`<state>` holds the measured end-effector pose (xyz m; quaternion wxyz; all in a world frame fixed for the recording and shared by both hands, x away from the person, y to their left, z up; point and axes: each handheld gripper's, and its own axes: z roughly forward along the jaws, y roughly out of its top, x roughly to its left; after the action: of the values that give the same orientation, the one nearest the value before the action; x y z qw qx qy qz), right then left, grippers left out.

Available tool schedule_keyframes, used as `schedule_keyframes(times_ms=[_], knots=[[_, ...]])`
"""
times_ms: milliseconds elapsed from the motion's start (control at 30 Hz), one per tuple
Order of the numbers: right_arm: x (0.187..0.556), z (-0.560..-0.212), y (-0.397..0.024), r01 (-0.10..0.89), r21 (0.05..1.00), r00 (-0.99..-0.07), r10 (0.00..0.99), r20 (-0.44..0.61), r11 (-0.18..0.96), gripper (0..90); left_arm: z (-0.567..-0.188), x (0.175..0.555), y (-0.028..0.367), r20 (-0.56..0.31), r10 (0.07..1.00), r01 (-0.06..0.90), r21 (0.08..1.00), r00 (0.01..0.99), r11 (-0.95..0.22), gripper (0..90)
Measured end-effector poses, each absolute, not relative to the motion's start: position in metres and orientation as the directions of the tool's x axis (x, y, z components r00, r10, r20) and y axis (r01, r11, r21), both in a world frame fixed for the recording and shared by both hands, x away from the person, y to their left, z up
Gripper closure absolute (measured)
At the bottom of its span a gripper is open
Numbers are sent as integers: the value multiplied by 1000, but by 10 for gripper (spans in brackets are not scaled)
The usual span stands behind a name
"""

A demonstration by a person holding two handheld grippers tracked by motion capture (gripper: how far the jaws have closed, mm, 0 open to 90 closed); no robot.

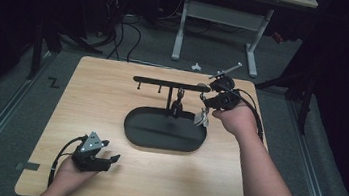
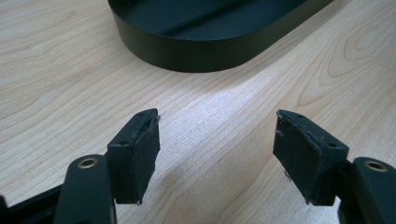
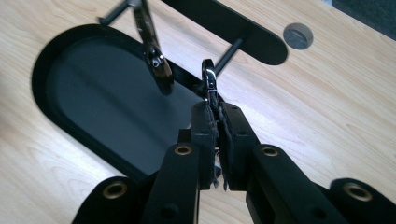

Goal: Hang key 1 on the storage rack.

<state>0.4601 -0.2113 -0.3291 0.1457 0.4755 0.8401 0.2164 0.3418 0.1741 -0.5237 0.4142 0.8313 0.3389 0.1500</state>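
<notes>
High view: black rack (image 1: pixel 171 83) with oval base tray (image 1: pixel 165 131) at frame centre. Right gripper (image 1: pixel 207 108) sits right of centre by the rack's right end, a metal clip (image 1: pixel 202 117) below it. Left gripper (image 1: pixel 113 159) lower left on the table (image 1: pixel 87 97).

Left gripper view: jaws wide apart, nothing between, tray wall (image 2: pixel 196 49) along the top.

Right gripper view: jaws pinched on a shiny metal clip (image 3: pixel 209 84) at centre; second clip (image 3: pixel 156 60) hangs upper left.

Right gripper (image 3: pixel 215 140): its pads hide most of the shiny metal clip (image 3: pixel 208 79), only the top loop pokes out. Second hanging chrome clip (image 3: pixel 152 49) is cut off by the top edge in the right gripper view. Black oval tray (image 2: pixel 205 51) is cropped at the top in the left gripper view. In the high view both clips are too small to make out.
</notes>
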Motion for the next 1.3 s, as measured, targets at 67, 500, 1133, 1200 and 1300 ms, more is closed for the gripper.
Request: schedule_keyframes(times_ms=[67,500,1133,1200,1300], knots=[[463,-330,-213,737,505,-503,864,-33,448,850,-524,342,174,-31,689,439,791,724,-426,320],[475,-338,-216,739,512,-496,868,-26,438,828,-524,342,175,-34,687,445,785,726,-431,321],[456,-351,-232,746,536,-450,892,-33,396,663,-524,342,176,-24,698,438,794,715,-421,318],[452,-355,-233,737,546,-454,890,-35,397,625,-523,342,176,-21,698,434,796,716,-421,317],[444,-365,-235,739,554,-455,891,-9,383,566,-523,342,175,-27,699,437,798,715,-416,317]])
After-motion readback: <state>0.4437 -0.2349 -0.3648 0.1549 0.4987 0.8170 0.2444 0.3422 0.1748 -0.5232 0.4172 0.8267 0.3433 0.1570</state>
